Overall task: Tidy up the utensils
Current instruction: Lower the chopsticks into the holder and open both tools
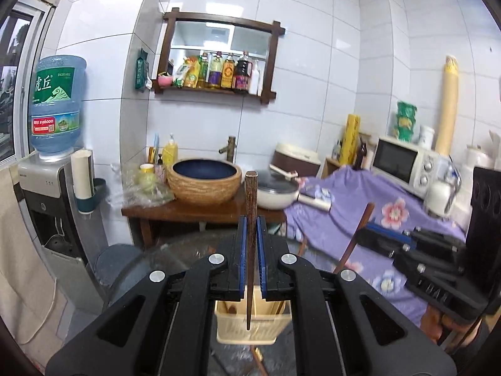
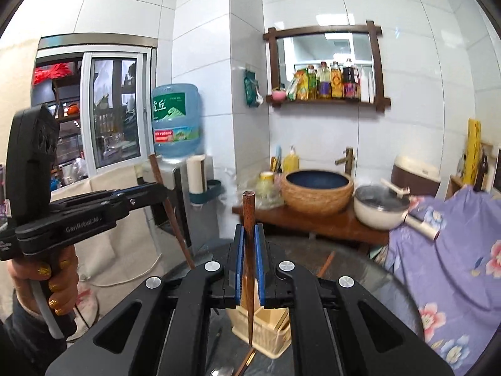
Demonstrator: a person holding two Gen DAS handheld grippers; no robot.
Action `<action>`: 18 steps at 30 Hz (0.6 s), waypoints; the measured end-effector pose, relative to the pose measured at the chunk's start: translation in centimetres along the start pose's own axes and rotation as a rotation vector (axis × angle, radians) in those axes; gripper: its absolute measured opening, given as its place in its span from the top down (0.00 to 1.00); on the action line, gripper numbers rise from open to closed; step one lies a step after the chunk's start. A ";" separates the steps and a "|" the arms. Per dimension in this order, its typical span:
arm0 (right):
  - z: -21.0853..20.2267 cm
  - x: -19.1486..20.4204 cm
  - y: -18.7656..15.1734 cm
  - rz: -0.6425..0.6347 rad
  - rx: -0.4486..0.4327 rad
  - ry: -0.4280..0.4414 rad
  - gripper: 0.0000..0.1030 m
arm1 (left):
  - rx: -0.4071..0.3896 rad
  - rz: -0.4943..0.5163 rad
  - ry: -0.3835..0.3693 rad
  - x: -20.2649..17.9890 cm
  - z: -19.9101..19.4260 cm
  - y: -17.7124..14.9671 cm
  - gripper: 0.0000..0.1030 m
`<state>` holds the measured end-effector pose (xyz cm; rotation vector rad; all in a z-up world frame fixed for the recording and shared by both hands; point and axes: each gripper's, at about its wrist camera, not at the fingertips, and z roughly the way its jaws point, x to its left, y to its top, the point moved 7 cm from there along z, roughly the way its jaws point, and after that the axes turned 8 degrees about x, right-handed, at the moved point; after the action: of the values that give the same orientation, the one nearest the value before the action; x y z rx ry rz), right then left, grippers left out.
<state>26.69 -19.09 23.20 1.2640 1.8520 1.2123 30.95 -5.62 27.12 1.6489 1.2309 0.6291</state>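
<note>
Holding one dark wooden chopstick each, both tools hang above a cream slotted utensil basket (image 1: 250, 326) on the round glass worktop (image 2: 375, 269). Left hand-held gripper (image 1: 250, 228) pinches its chopstick (image 1: 251, 194) upright between blue pads; right hand-held gripper (image 2: 249, 235) clamps its own chopstick (image 2: 248, 216) likewise, points aimed down toward the basket

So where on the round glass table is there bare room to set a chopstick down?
The glass table is bare between the utensil basket and the floral cloth, and along its far rim toward the wooden sink stand. It is crowded at the near edge, where loose utensils lie below the basket.
</note>
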 end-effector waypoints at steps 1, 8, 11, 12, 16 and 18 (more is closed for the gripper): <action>0.3 -0.2 0.6 -0.002 -0.009 -0.016 0.93 | -0.005 -0.007 0.005 0.0 0.4 0.5 0.94; 2.9 -2.5 1.7 0.047 -0.048 -0.062 0.93 | 0.009 -0.058 0.026 0.2 5.2 1.8 0.94; 4.9 -3.4 0.3 0.076 -0.026 -0.062 0.93 | 0.031 -0.069 0.047 0.5 7.5 0.4 0.94; 5.4 -3.7 -0.3 0.083 -0.018 -0.066 0.93 | 0.040 -0.070 0.054 0.6 8.3 -0.2 0.93; 7.5 -4.4 -2.9 0.104 0.025 -0.072 0.93 | 0.088 -0.084 0.069 1.2 11.1 -3.1 0.94; 8.6 -4.5 -4.3 0.111 0.051 -0.072 0.93 | 0.113 -0.085 0.076 1.5 12.3 -4.6 0.94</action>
<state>33.91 -20.79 15.61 1.4363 1.7922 1.1674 39.64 -8.74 17.71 1.6678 1.4065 0.5832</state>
